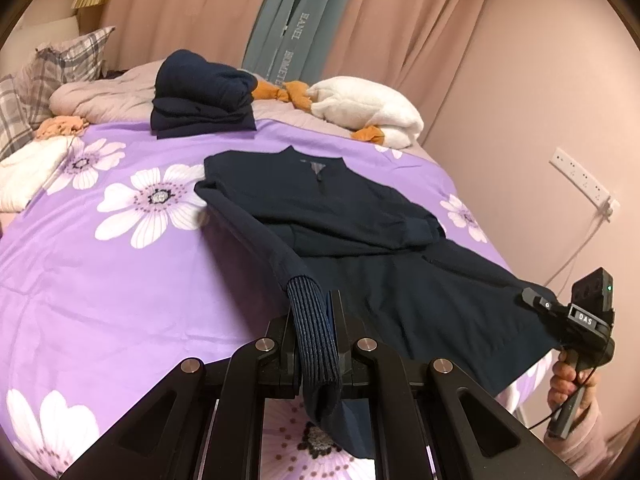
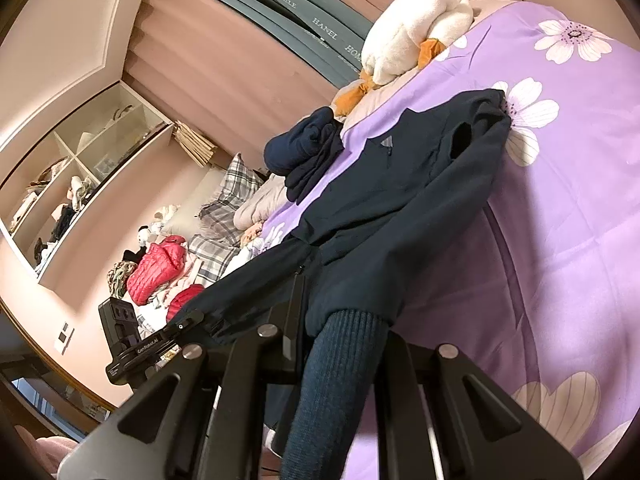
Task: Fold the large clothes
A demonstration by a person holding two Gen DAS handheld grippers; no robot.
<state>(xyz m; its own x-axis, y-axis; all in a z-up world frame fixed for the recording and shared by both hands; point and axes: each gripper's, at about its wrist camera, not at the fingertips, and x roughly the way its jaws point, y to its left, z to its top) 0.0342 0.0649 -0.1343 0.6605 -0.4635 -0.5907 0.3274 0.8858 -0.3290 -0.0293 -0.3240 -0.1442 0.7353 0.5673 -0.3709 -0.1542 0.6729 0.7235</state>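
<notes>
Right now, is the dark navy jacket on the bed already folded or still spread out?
Partly folded. The navy jacket lies flat, collar up, one sleeve across its chest; its lower hem is lifted, gripped by both the left gripper and the right gripper.

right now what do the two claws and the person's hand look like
Both are matte black with angular linkage arms and silver round pivot pins. The right claw carries a white DAS label, a small green light, a black grip and a thin black cable. The left claw reads GenRobot.AI. The sleeve is fuzzy pink.

the jacket lay spread on the bed. behind it sat a stack of folded clothes, with a plush toy to the stack's right.
</notes>
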